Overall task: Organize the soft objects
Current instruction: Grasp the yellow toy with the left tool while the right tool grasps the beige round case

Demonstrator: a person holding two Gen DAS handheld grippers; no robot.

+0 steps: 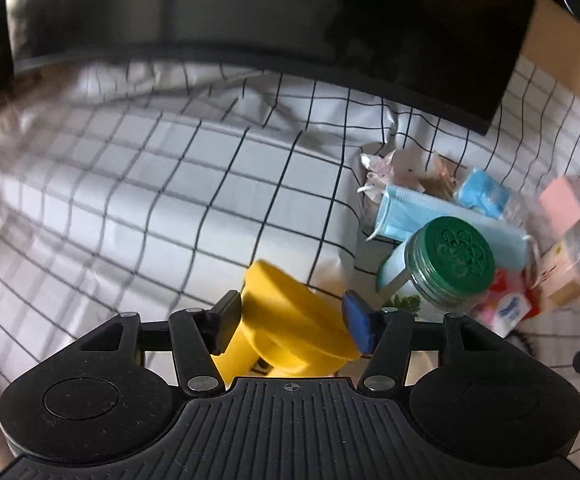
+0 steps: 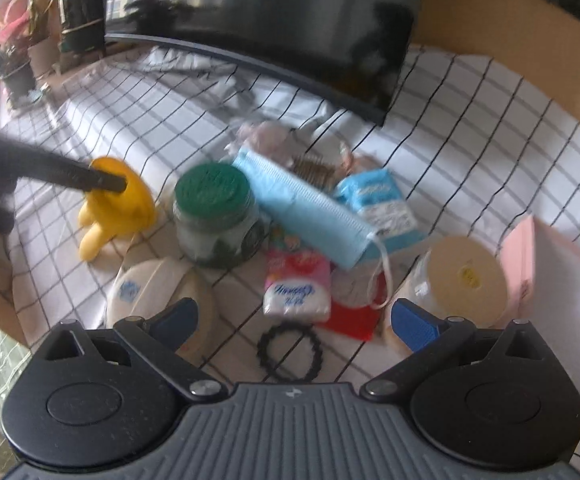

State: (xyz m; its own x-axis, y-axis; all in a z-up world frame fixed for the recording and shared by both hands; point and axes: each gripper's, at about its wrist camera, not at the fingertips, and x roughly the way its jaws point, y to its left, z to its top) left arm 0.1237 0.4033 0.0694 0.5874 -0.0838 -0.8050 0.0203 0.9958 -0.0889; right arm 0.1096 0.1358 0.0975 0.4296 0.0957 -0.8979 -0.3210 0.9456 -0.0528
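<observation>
surface: grid-check cloth (image 2: 470,128) | on it: green-lidded jar (image 2: 213,216), tissue pack (image 2: 296,288), black ring (image 2: 290,354)

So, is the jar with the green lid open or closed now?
Closed. The green lid sits flat on top of the jar and covers its mouth in both views; how full it is, I cannot tell.
</observation>
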